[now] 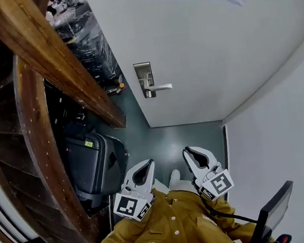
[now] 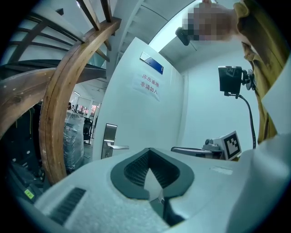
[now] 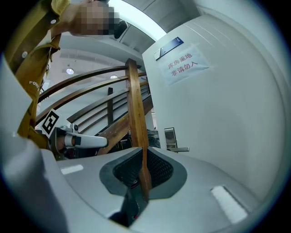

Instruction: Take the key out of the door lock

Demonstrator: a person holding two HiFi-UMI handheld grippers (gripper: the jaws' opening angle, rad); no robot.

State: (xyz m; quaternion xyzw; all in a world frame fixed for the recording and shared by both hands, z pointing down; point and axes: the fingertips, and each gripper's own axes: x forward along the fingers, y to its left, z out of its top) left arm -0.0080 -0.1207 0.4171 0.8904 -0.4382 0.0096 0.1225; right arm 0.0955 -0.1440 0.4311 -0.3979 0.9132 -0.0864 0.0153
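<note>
In the head view, your left hand-held gripper and right hand-held gripper sit low in the frame, just above your mustard-yellow jacket sleeves. Both point toward the white door and are well apart from it. Each has its jaws pressed together with nothing between them. The silver door lock plate with lever handle sits near the door's left edge, above the grey floor. The key is too small to make out there. A curved brown wooden stair railing runs down the left, with a dark hard-shell suitcase beneath it.

In the left gripper view, your left hand-held gripper is closed and empty. The lock plate shows ahead and to the left, beside the railing. A white paper notice with red characters hangs on the door above it.

In the right gripper view, your right hand-held gripper is likewise closed on nothing. The lock plate stands far ahead, just right of a wooden post.
</note>
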